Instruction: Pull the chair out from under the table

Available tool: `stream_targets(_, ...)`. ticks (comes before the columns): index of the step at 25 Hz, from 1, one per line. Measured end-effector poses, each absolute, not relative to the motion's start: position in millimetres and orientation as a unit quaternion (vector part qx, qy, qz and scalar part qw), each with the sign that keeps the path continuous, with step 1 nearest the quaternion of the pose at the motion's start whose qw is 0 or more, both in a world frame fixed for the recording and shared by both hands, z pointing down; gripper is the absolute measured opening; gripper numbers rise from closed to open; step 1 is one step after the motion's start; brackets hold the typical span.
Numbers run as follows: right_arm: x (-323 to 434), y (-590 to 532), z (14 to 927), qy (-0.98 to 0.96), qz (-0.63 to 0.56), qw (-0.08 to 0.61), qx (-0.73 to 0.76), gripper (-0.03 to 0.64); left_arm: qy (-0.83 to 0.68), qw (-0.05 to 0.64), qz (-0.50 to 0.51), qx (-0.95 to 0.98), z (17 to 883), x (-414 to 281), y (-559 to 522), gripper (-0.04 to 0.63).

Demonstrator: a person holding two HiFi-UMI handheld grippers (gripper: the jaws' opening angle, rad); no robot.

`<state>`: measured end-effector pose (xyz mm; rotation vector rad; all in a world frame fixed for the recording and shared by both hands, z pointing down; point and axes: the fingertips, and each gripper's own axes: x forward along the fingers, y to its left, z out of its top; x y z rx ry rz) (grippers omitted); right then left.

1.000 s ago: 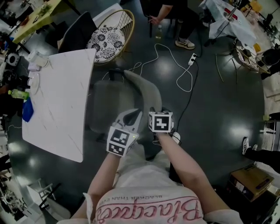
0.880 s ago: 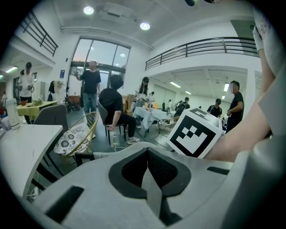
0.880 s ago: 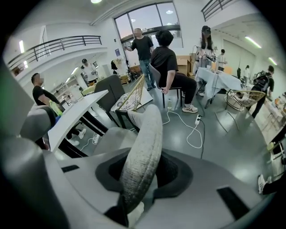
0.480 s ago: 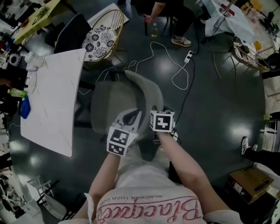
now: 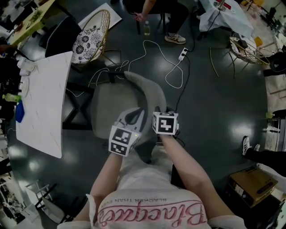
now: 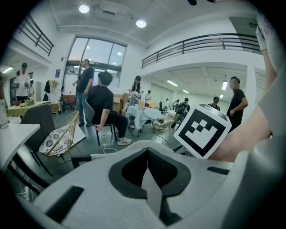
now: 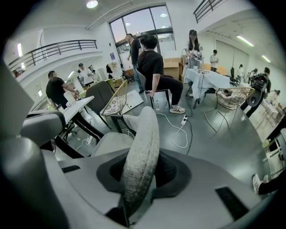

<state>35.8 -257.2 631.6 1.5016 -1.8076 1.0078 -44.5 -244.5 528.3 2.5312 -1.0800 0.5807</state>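
The grey chair [image 5: 114, 105] stands on the dark floor to the right of the white table [image 5: 40, 103], with a gap between seat and table edge. Its curved backrest [image 5: 149, 91] runs down to both grippers. My right gripper [image 5: 157, 115] is shut on the backrest [image 7: 145, 134], which rises between its jaws; those jaws have just been closing on it. My left gripper [image 5: 130, 120] sits beside it on the seat side. In the left gripper view its jaws [image 6: 146, 150] meet, with only a thin grey sliver between them.
Black table legs [image 5: 76, 109] show between table and chair. A wicker chair with a patterned cushion [image 5: 91, 40] stands behind, and a white cable with a power strip [image 5: 182, 53] lies on the floor. A seated person [image 5: 156, 11] is beyond. A cardboard box [image 5: 250, 188] sits at the right.
The chair has come away from the table, which has slid left in the head view. The table's black legs now show. Both grippers stay on the backrest.
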Motion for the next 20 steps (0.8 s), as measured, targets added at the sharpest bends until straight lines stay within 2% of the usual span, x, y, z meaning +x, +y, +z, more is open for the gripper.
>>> stream_targets(15,148,-239,630,-0.674,0.372,0.310,0.559,0.097,-0.389,0.160,0.190,0.887,521,59,-240,0.005)
stream_targets(20,156,-238,618,-0.689,0.351,0.302,0.558,0.140,-0.390,0.164,0.189,0.886,515,62,-229,0.005)
